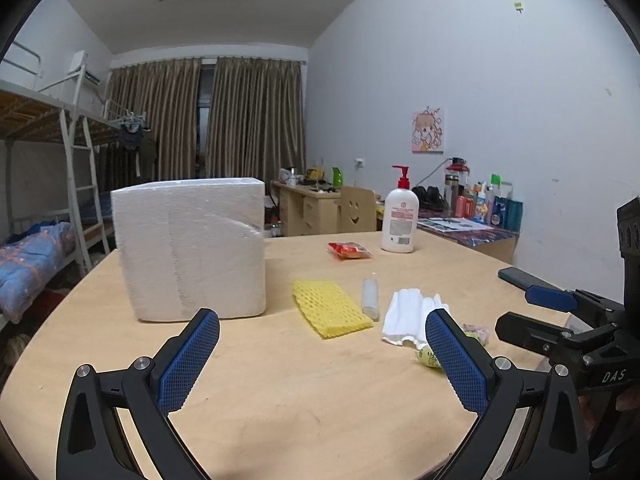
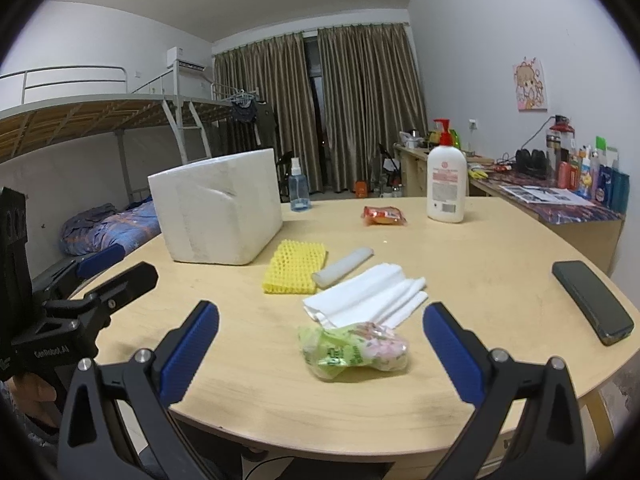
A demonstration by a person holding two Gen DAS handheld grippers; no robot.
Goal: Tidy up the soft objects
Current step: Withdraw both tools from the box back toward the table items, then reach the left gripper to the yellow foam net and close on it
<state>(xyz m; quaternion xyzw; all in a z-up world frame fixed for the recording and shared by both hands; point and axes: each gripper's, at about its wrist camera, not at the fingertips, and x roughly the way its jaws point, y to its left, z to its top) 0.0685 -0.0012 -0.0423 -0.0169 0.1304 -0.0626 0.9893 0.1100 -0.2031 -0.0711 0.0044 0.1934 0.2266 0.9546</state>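
Pale wood round table (image 2: 480, 248) carries everything. White styrofoam box (image 1: 188, 248) sits upright toward the far left. Just right of it lies a yellow foam net sleeve (image 1: 330, 306), w/ a whitish translucent tube (image 1: 370, 294) at its right edge; touching or not, can't tell. Next right is a folded white cloth (image 2: 368, 296), and a green-and-pink plastic packet (image 2: 354, 350) lies at the cloth's near end, overlapping it in the right wrist view.

Further back: red snack packet (image 2: 383, 215), then a white lotion pump bottle (image 2: 446, 178) w/ red pump, upright. Clear blue spray bottle (image 2: 299, 186) stands behind the box. Dark phone (image 2: 592, 300) lies flat near the right table edge, well apart from the soft items.

Left gripper (image 1: 322, 356) hovers above the table w/ jaws spread wide, nothing between them; box is ahead of its left finger, cloth behind its right finger. Right gripper (image 2: 320, 354) also spread wide and empty-handed, jaws flanking the green-and-pink packet w/o touching it. Part of a hand (image 2: 34, 394) shows on the left gripper's handle.
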